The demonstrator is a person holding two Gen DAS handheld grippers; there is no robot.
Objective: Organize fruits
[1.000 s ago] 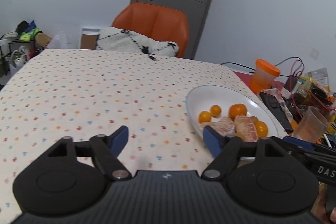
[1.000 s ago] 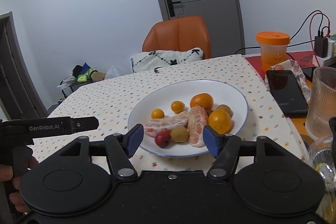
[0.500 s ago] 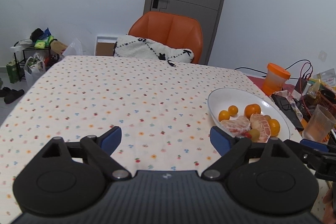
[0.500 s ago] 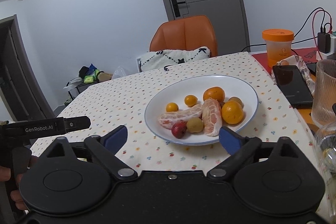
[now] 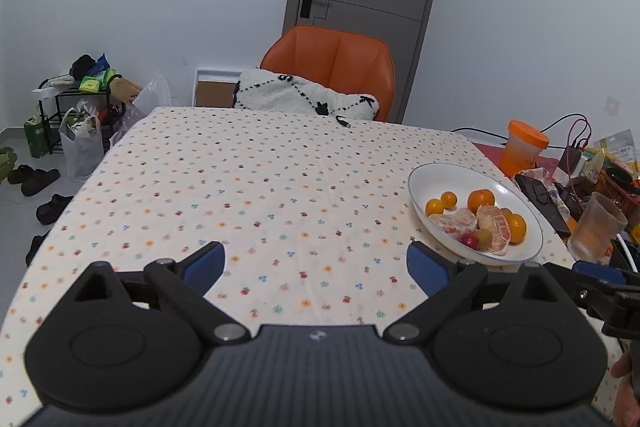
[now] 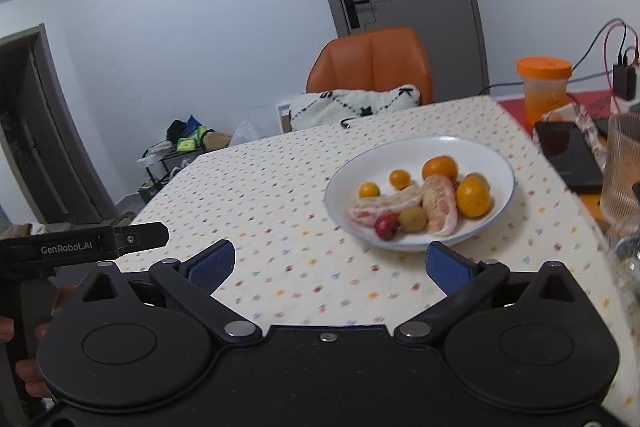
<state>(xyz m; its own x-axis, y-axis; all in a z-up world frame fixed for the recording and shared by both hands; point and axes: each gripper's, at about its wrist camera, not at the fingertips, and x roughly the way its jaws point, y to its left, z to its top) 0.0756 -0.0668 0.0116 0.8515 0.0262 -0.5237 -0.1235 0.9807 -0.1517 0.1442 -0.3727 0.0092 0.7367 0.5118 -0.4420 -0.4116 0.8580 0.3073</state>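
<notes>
While both claws are hanging spread apart and empty above the dotted desk (image 5: 280, 187), left claw (image 5: 316, 263) and right claw (image 6: 328, 263) are facing the white plate (image 6: 500, 163) holding oranges (image 6: 473, 197), peeled pomelo segments (image 6: 440, 203) and a red fruit (image 6: 386, 227).

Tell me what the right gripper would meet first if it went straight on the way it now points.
Probably the white plate: the right gripper, jaws wide open and empty, points just left of its near rim, with bare tablecloth ahead. Depth is unclear.
</notes>
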